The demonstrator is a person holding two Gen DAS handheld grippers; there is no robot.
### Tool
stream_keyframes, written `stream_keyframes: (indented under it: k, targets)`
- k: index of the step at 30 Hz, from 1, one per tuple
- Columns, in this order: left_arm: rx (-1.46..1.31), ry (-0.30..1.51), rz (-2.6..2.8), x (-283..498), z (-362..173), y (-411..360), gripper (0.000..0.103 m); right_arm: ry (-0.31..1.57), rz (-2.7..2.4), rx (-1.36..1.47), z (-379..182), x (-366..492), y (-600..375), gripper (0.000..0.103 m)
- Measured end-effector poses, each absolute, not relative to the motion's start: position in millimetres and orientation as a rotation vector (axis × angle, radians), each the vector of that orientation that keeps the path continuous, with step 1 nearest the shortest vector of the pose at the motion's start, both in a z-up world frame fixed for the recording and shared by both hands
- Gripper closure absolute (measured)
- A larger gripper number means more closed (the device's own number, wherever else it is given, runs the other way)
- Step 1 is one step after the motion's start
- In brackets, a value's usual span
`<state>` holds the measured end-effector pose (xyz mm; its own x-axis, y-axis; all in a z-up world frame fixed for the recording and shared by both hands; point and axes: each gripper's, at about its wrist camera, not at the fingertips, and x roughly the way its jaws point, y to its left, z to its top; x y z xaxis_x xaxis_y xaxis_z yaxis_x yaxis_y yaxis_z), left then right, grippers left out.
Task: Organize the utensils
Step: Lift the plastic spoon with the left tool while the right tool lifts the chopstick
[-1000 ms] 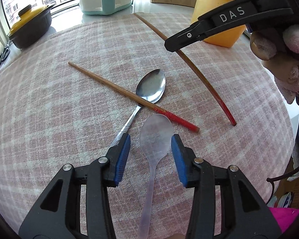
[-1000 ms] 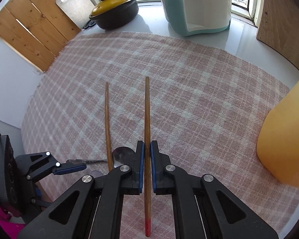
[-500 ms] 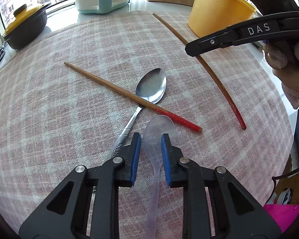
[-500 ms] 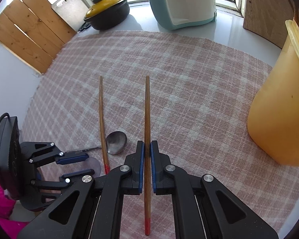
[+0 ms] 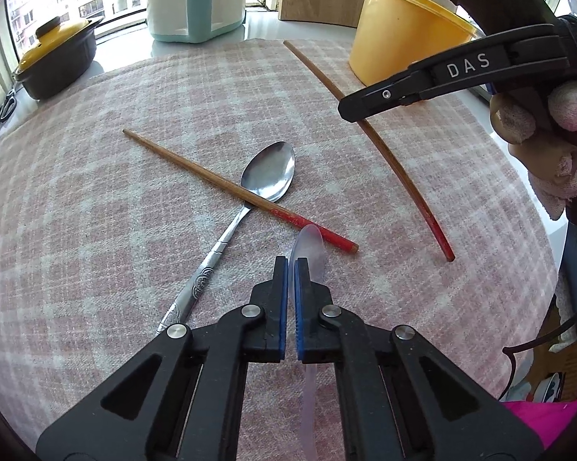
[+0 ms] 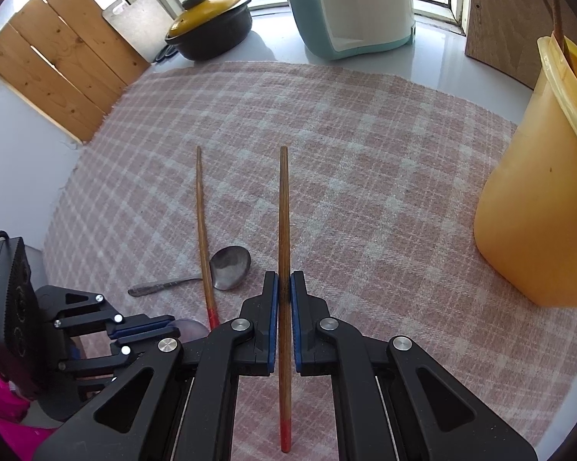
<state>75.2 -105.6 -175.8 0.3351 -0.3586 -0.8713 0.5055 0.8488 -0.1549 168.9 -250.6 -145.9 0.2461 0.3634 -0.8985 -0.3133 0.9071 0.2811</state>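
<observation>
My left gripper (image 5: 291,265) is shut on a clear plastic spoon (image 5: 308,247), held on edge just above the checked cloth (image 5: 96,211). My right gripper (image 6: 284,280) is shut on a red-tipped wooden chopsticks (image 6: 284,207) and holds it lifted over the cloth; it shows in the left wrist view (image 5: 388,153). A second chopstick (image 5: 231,186) lies across a metal spoon (image 5: 250,196) on the cloth; both also show in the right wrist view, the chopstick (image 6: 203,230) and the spoon (image 6: 227,265). A yellow tub (image 6: 538,207) with utensils in it stands at the right.
A teal and white appliance (image 6: 353,7) and a black pot with a yellow lid (image 6: 211,27) stand beyond the cloth. Wooden boards (image 6: 58,57) lean at the far left. The cloth's edge drops off near my left gripper (image 6: 135,334).
My left gripper closed on the clear plastic spoon and turned it on edge. My right gripper lifted the chopstick higher and moved towards the yellow tub.
</observation>
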Motion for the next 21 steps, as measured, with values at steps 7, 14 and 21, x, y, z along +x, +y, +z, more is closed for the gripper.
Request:
stream_keyframes:
  k: [7, 14, 21]
  targets:
    - [0.261, 1.054, -0.564, 56, -175, -127, 0.103, 1.236, 0.451, 0.051, -144, 160, -255, 0.098]
    - [0.255, 1.084, -0.582, 58, -180, -130, 0.102, 1.227, 0.438, 0.053, -140, 153, -261, 0.098]
    - [0.162, 1.056, -0.577, 53, -165, -121, 0.103, 1.193, 0.426, 0.07, -131, 143, -267, 0.098]
